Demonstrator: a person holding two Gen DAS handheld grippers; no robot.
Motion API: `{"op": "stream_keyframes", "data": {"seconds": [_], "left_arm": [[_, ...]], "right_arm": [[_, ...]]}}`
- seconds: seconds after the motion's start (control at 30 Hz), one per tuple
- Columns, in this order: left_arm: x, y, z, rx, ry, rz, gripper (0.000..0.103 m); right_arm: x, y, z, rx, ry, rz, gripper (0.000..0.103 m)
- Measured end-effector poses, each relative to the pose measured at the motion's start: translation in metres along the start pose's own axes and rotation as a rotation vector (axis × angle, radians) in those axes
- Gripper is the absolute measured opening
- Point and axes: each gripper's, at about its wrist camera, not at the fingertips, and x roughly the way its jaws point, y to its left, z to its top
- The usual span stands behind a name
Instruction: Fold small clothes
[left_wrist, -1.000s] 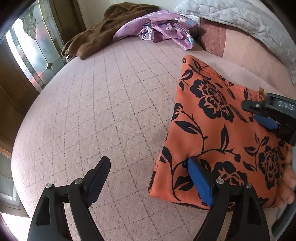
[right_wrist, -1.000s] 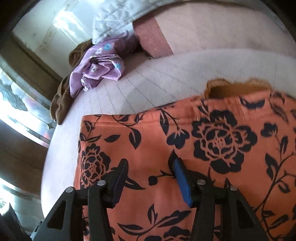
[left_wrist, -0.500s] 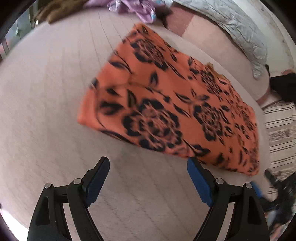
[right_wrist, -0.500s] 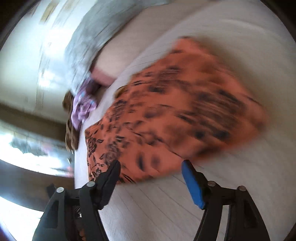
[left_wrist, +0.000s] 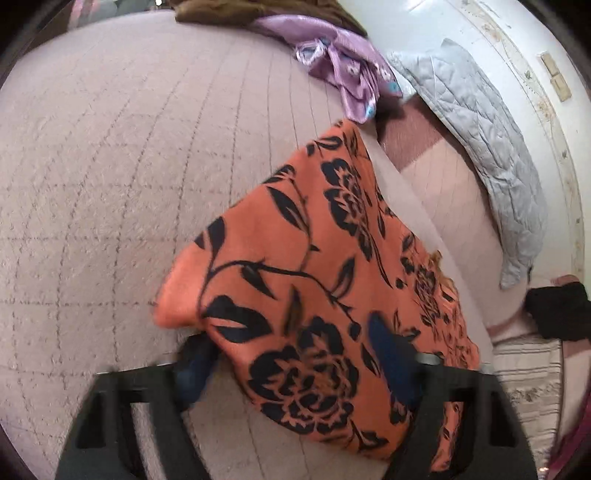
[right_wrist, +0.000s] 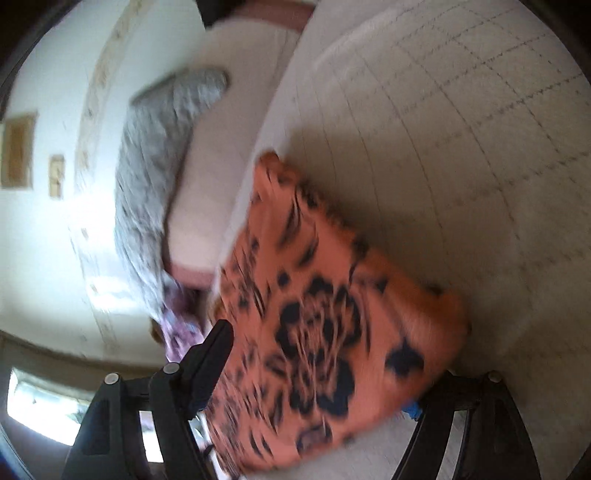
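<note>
On the quilted bed (left_wrist: 110, 177), the orange floral garment (left_wrist: 314, 295) lies between both half-open tongs, grip unclear.

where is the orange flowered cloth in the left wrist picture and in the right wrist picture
Left wrist: the orange flowered cloth runs from centre to lower right, its near end between the claw fingers.
Right wrist: the cloth, blurred, fills the lower centre.
Shared landmark: the grey quilted pillow, upper right in the left view, left of centre in the right view.
</note>
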Motion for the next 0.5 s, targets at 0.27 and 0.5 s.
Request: {"op": "stream_keyframes", "data": {"seconds": [0.27, 0.5], "left_arm": [[-0.017, 0.0, -0.002, 0.061, -0.043, -0.018, 0.024], [-0.073, -0.003, -0.016, 0.133, -0.09, -0.053, 0.023]], "right_arm": [[0.007, 0.016, -0.004, -0.137, 0.001, -0.072, 0.018], [-0.037, 0.057, -0.036, -0.333, -0.117, -0.041, 0.016]]}}
